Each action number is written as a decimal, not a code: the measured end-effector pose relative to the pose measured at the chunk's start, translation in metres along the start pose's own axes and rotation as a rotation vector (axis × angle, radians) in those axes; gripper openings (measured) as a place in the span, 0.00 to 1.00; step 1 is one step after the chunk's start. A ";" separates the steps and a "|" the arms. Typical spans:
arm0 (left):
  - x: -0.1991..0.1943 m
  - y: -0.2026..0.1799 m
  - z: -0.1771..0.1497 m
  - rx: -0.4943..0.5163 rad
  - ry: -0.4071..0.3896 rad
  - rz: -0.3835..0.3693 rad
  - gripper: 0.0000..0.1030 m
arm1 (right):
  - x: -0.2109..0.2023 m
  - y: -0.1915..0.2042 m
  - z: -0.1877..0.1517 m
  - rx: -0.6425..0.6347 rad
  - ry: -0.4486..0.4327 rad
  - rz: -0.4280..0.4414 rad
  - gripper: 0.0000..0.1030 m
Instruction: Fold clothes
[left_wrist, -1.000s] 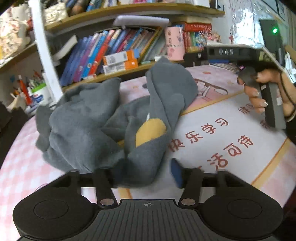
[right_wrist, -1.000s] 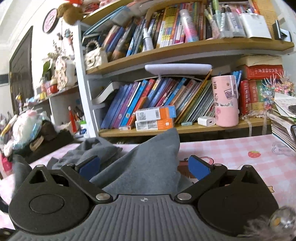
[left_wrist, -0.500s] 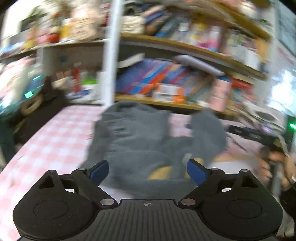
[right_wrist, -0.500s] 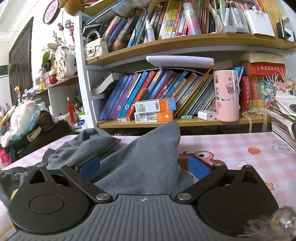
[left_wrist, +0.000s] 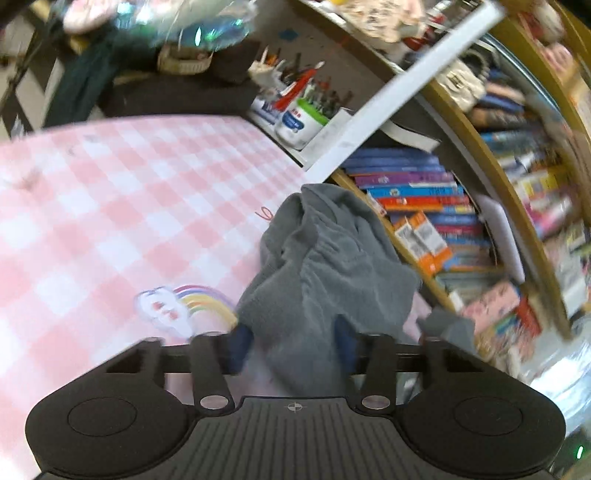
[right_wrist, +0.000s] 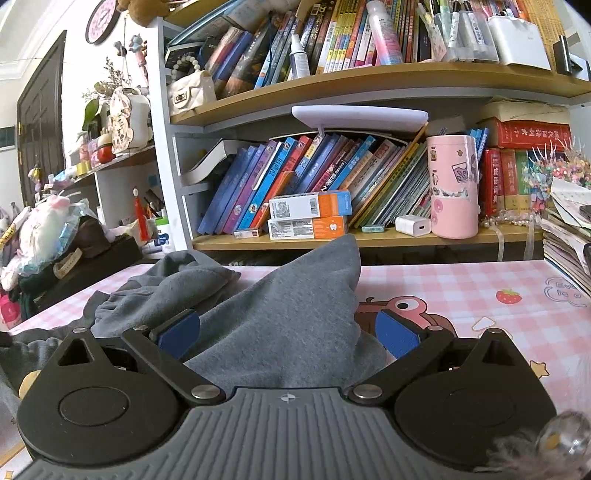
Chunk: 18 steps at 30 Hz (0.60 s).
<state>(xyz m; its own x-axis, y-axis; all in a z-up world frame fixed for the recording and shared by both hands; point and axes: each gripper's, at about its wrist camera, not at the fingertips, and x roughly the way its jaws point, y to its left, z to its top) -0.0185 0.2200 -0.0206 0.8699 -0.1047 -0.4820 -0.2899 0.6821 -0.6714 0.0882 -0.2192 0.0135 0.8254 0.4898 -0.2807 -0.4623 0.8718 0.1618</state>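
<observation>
Left claw (left_wrist: 291, 347): the grey garment (left_wrist: 325, 266) lies straight ahead, bunched, its long axis running away from the claw toward the bookshelf (left_wrist: 461, 206) at the far right. The pink checked worktop (left_wrist: 110, 206) is bare to its left. The jaws have just been closing and stand narrow, with a fold of grey cloth between the blue pads; the picture is too blurred to tell whether they press it.

Right claw (right_wrist: 288, 332): the same garment (right_wrist: 280, 317) rises in a peak between the jaws, the bulk of it trailing off to the left. The jaws stand spread wide; the left pad touches the cloth, the right stands clear.

Judgement: the left claw is nearer to a grip.
</observation>
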 end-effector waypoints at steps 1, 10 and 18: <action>0.013 0.001 0.004 -0.012 0.008 -0.010 0.26 | 0.000 0.000 0.000 0.002 0.002 0.000 1.00; 0.015 -0.033 0.058 0.155 -0.398 0.119 0.17 | 0.007 -0.004 -0.003 0.010 0.033 -0.010 1.00; 0.016 0.017 0.043 0.140 -0.315 0.383 0.19 | 0.007 -0.004 -0.003 0.004 0.036 -0.009 1.00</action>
<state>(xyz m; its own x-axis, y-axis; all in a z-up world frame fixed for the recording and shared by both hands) 0.0082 0.2609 -0.0155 0.7960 0.3797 -0.4713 -0.5738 0.7213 -0.3879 0.0948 -0.2188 0.0079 0.8171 0.4821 -0.3160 -0.4539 0.8760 0.1630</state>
